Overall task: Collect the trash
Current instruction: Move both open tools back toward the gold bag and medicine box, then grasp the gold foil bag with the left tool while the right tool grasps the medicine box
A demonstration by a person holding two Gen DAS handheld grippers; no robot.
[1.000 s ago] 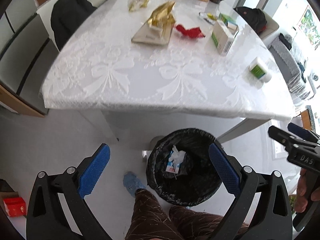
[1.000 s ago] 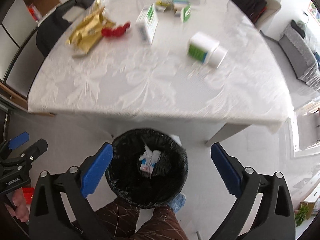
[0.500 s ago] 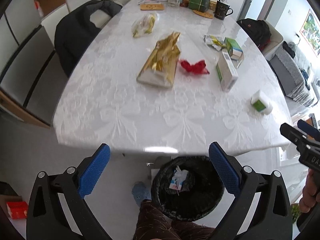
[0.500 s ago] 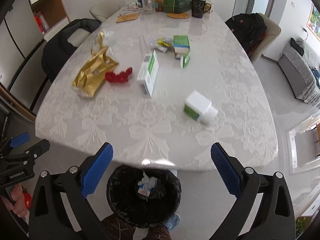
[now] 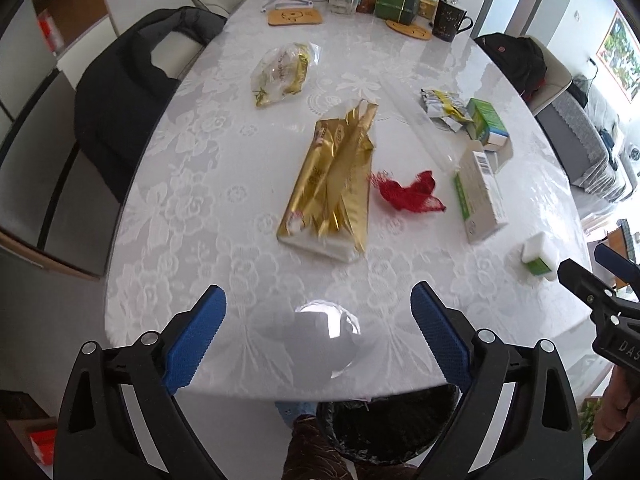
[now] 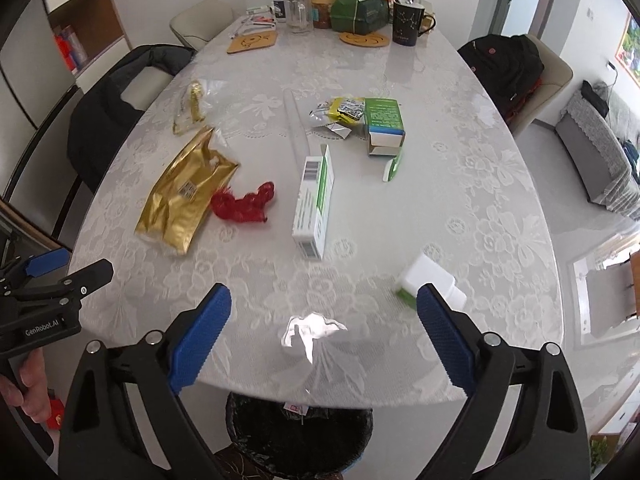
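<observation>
Trash lies on the white lace-patterned table [image 5: 200, 208]: a gold foil bag [image 5: 332, 184], a red net scrap [image 5: 408, 194], a long white and green box [image 5: 478, 196], a small white and green bottle [image 5: 538, 254] and a clear wrapper [image 5: 282, 72]. The same gold bag [image 6: 186, 196], red net [image 6: 242, 204], long box [image 6: 314, 208] and bottle [image 6: 428, 282] show in the right wrist view. A black-lined bin [image 6: 300, 436] stands under the near table edge. My left gripper [image 5: 318, 334] and right gripper [image 6: 324, 336] are open and empty above that edge.
An open green box [image 6: 384, 128] and foil packets [image 6: 340, 112] lie mid-table. Mugs, jars, a tissue box [image 6: 356, 10] and coasters crowd the far end. A chair with a black jacket [image 5: 132, 92] stands left, a chair with a black bag [image 6: 508, 68] right.
Both grippers have risen from over the bin to above the table's near edge and tilted towards the tabletop. The bin has slid mostly out of view. Both stay open.
</observation>
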